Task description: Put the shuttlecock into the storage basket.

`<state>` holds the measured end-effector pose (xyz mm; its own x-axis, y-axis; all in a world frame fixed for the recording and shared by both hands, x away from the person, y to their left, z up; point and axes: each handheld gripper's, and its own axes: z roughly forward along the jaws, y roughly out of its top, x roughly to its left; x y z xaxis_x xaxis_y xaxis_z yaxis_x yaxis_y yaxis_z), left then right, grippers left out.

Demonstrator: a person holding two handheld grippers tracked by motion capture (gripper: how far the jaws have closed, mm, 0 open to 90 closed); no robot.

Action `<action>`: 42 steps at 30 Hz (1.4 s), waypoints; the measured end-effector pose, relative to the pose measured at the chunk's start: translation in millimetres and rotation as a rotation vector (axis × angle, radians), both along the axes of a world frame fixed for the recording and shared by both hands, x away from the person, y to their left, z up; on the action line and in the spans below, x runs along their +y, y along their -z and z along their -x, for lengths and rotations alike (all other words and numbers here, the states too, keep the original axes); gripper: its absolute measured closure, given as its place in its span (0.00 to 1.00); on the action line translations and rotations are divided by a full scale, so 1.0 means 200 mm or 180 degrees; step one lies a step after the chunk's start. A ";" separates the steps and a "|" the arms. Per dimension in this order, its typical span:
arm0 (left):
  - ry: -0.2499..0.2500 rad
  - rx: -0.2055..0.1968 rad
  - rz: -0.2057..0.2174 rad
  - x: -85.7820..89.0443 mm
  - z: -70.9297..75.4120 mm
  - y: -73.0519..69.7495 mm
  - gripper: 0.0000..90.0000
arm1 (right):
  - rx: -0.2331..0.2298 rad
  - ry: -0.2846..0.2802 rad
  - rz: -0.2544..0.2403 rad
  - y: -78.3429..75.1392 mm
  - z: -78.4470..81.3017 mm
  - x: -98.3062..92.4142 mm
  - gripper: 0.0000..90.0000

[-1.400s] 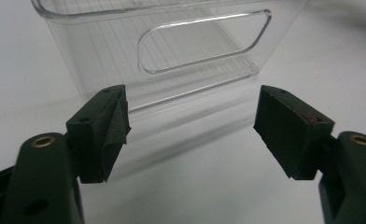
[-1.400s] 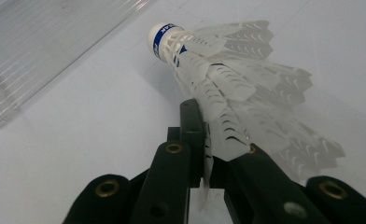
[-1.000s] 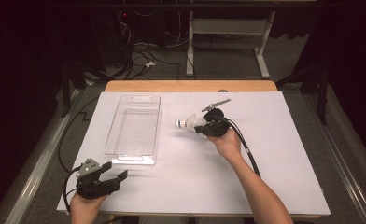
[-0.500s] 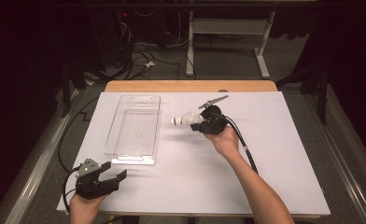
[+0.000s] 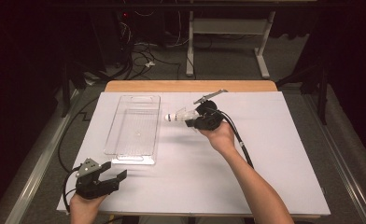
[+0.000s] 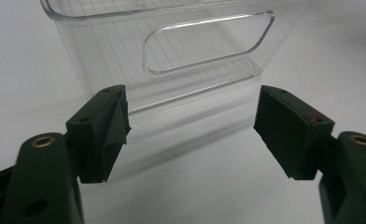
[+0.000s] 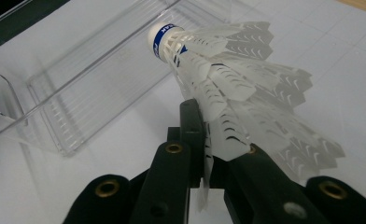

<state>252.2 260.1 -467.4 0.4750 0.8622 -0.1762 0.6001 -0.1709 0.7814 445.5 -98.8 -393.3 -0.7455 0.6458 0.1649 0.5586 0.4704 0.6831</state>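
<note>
A white feather shuttlecock with a blue band on its cork is held above the table, cork pointing toward the clear plastic bin. My right gripper is shut on its feathers, just right of the bin's long side. The bin has nothing inside. Near the table's front left corner my left gripper rests open, facing the bin's near end wall with its handle slot.
A white sheet covers the wooden table. Black cables trail from both grippers. Behind the table stands a metal stand amid loose cables on the floor. Grey rails run along both table sides.
My right gripper has carried the shuttlecock up and leftward, closer to the bin. The left gripper has stayed where it was.
</note>
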 end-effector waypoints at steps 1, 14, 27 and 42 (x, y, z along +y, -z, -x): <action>0.0000 0.0001 -0.0001 0.00 0.00 0.00 0.30 | -0.0004 -0.0013 0.0001 -0.01 0.00 0.01 0.99; -0.0007 0.0008 -0.0020 0.00 0.00 0.00 0.31 | -0.0022 -0.0050 -0.0045 -0.07 -0.03 0.11 0.99; -0.0017 -0.0008 0.0000 0.00 0.01 0.00 0.30 | -0.0051 -0.0151 -0.0005 -0.13 -0.06 0.26 0.99; 0.0002 -0.0002 0.0002 0.00 0.01 0.00 0.30 | -0.0033 -0.0184 0.0045 -0.15 -0.10 0.37 0.99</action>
